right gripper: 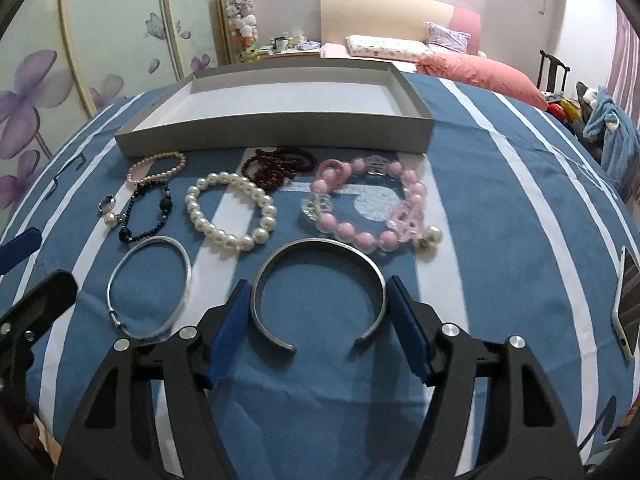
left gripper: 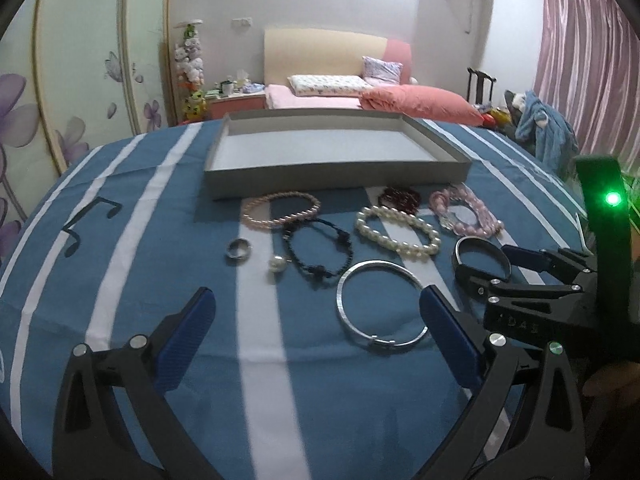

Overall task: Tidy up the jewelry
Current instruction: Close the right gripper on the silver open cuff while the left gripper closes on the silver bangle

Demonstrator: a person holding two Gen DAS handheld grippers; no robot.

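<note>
1. The right gripper (right gripper: 316, 320) is spread wide, with the open grey metal cuff bangle (right gripper: 320, 280) framed between its blue pads (right gripper: 230, 328), which sit just outside the cuff's sides; contact can't be made out.
2. The left gripper (left gripper: 316, 336) is held open too, the thin silver hoop bangle (left gripper: 380, 304) lying by its right pad.
3. Both bangles are laid on the blue striped cloth (right gripper: 500, 200), near the shallow grey cardboard tray (right gripper: 280, 128).
</note>
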